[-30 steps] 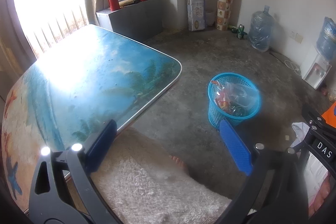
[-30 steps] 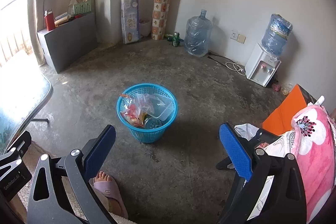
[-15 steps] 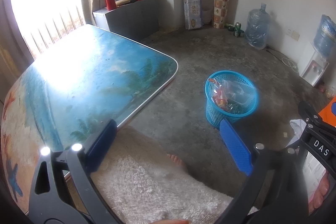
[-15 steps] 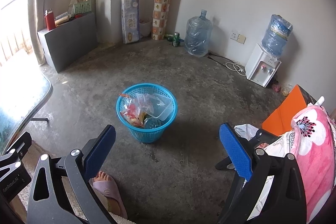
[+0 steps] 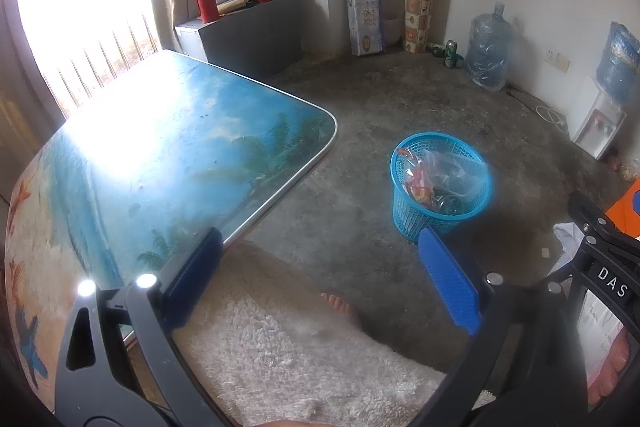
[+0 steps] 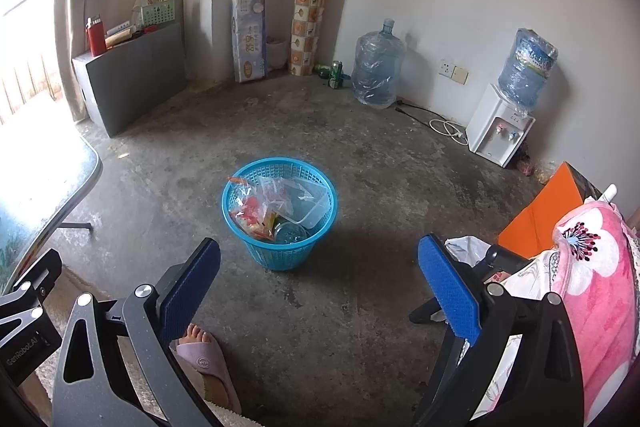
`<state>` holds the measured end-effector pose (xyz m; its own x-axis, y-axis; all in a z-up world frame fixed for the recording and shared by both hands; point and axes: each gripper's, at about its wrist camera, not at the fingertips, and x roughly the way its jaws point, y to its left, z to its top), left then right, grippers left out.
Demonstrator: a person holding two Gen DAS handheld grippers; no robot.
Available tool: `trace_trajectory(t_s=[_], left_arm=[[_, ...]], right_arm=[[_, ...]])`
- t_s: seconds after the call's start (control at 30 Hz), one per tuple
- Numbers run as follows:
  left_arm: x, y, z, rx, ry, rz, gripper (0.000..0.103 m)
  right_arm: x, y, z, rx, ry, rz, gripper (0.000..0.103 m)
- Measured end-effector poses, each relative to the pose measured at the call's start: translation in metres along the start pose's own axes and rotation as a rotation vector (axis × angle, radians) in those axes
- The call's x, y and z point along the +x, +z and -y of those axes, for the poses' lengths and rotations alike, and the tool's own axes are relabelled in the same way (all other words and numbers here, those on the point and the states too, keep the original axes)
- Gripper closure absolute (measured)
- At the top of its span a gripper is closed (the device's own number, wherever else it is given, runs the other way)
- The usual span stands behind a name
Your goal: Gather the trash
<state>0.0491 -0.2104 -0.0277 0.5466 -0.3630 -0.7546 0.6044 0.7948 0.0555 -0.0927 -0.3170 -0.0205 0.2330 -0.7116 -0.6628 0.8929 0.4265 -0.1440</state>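
Note:
A blue plastic basket (image 5: 402, 215) (image 6: 276, 255) stands on the concrete floor and holds plastic bags, wrappers and a clear container (image 6: 310, 205). My left gripper (image 5: 320, 259) is open and empty, held above the table's near edge and a white fluffy cover (image 5: 288, 347). My right gripper (image 6: 320, 267) is open and empty, above the floor, with the basket just beyond its fingertips. The table top (image 5: 168, 163), printed with a beach scene, bears no objects that I can see.
A white crumpled bag (image 6: 468, 249) and an orange sheet (image 6: 540, 215) lie at the right. A water jug (image 6: 376, 67), a dispenser (image 6: 500, 131), cans (image 6: 336, 73) and a grey box (image 6: 132, 75) line the walls. A slippered foot (image 6: 200, 347) is below.
My left gripper has drifted slightly, so the table and basket shift a little left in its view. My right gripper has barely moved. Both stay open.

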Motion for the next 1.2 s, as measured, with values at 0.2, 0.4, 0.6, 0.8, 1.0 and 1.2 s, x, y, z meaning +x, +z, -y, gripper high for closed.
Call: trace_trajectory(t_s=[0.2, 0.4, 0.6, 0.8, 1.0, 1.2], left_arm=[[-0.0006, 0.0001, 0.0002, 0.002, 0.0, -0.001, 0.009], [-0.0015, 0.0, -0.0009, 0.0, -0.002, -0.005, 0.009], [-0.0013, -0.0009, -0.0013, 0.001, -0.004, -0.01, 0.009], [0.0003, -0.0026, 0.0005, 0.004, -0.005, -0.012, 0.009], [0.0007, -0.003, 0.0006, 0.003, -0.003, -0.014, 0.009], [0.0008, -0.0031, 0.0003, 0.004, -0.004, -0.013, 0.009]], right_arm=[[-0.0009, -0.0001, 0.0011, 0.001, -0.001, 0.0, 0.007], [-0.0014, -0.0001, 0.0005, 0.002, 0.0, 0.001, 0.007], [-0.0012, -0.0011, -0.0001, 0.009, 0.0, -0.002, 0.007], [-0.0006, -0.0018, 0.0001, 0.01, -0.001, -0.005, 0.007], [-0.0002, -0.0013, 0.0022, 0.009, 0.001, -0.009, 0.007], [-0.0003, -0.0015, 0.002, 0.011, 0.002, -0.008, 0.007]])
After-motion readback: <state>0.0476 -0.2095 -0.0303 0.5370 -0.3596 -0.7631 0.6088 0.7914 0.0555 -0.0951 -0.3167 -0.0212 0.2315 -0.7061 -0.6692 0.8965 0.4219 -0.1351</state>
